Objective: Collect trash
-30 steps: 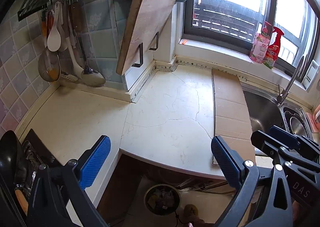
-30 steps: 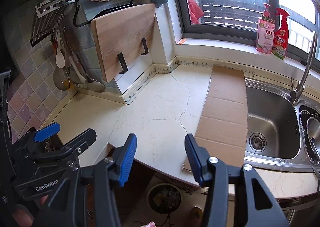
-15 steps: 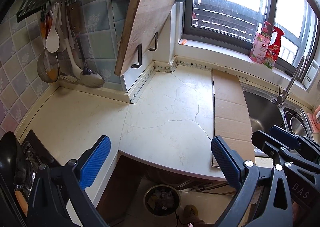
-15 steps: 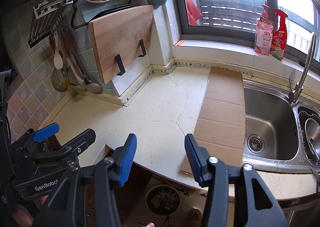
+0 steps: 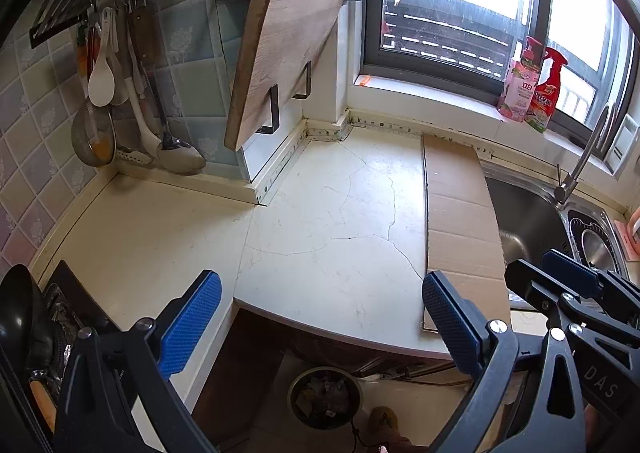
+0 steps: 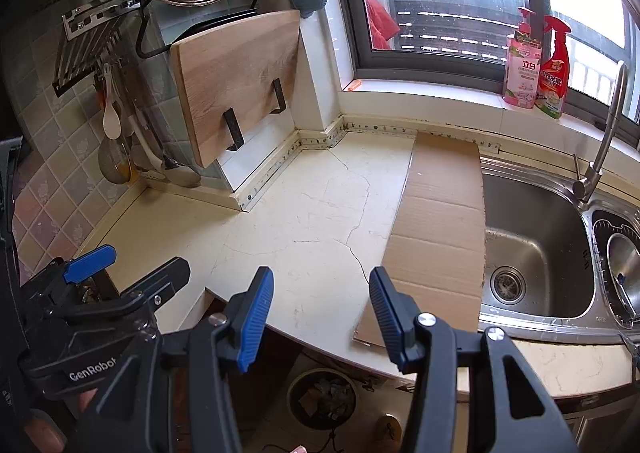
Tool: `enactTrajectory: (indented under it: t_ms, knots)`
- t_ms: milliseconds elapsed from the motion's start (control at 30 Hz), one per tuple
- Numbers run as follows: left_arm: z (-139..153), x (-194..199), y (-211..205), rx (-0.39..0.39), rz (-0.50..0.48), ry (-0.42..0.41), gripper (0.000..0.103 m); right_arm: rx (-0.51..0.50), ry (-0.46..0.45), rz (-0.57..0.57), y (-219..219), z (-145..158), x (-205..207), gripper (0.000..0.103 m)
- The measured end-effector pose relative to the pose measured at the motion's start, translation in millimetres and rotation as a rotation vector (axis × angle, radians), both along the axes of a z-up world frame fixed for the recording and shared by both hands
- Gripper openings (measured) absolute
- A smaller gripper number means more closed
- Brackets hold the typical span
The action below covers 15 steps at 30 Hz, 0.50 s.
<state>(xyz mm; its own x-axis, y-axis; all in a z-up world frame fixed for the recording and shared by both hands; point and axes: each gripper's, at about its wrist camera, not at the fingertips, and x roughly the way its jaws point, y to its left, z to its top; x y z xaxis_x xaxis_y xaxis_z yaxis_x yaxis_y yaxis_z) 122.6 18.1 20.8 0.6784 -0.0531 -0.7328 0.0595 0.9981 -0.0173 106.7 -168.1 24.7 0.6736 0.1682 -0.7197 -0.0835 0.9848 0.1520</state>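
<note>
On the cracked cream stone countertop [image 5: 328,221], a flat brown corrugated cardboard sheet [image 5: 460,229] lies along the right side, touching the steel sink's [image 6: 536,249] left rim, near end reaching the counter's front edge. Left gripper [image 5: 320,317] with blue-padded black fingers hovers over the near counter edge, fingers spread wide, nothing between. Right gripper [image 6: 322,313] likewise parted and empty, right finger [image 6: 386,313] above the cardboard's near-left corner; contact can't be told. Below the counter, a round dark trash bin [image 5: 325,397] sits on the floor holding scraps. Wooden cutting board [image 6: 240,85] hangs far left on wall brackets. Pink and red bottles [image 6: 536,65] stand on the far windowsill.
</note>
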Motion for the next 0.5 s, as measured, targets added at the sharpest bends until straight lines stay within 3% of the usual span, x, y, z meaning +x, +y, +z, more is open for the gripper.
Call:
enactTrajectory:
  t_ms: [500]
  knots:
    - [-3.5, 3.2, -1.7, 0.008, 0.003, 0.016, 0.100, -0.003, 0.009, 0.006, -1.9, -3.3, 3.2, 0.050]
